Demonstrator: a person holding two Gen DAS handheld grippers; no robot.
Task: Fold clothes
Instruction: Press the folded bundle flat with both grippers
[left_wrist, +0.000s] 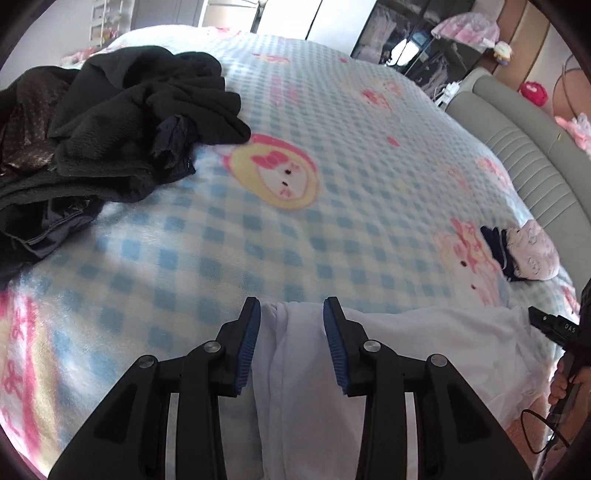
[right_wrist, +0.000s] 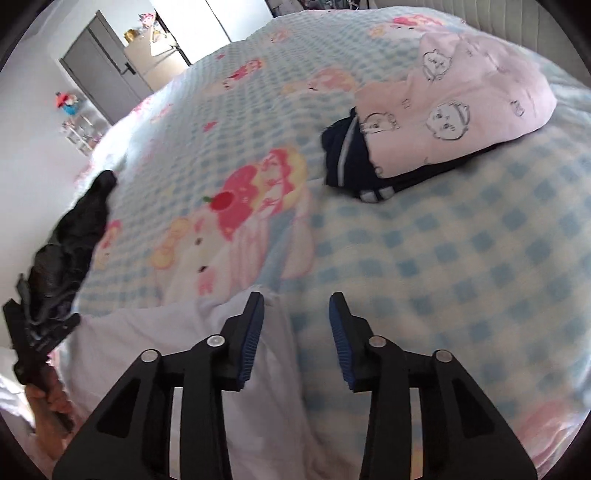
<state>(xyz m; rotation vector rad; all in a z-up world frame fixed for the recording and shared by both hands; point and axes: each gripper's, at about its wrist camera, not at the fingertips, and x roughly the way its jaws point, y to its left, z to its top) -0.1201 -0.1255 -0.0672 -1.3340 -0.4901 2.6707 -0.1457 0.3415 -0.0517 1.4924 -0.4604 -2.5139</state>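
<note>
Your two grippers, left gripper (left_wrist: 291, 306) and right gripper (right_wrist: 296, 301), both spread wide, hover over one white garment (left_wrist: 424, 343). One folded stack (right_wrist: 436, 122) and one dark clothes pile (left_wrist: 122, 122) lie on the checked blanket (left_wrist: 332, 147).

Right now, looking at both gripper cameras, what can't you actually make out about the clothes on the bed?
- White garment: its type and full shape; both views cut it off at the bottom edge, and the left gripper and right gripper cover parts.
- Dark pile: how many pieces; the folds merge, and the left wrist view's left edge cuts it.
- Navy garment: mostly hidden under the pink folded piece.
</note>
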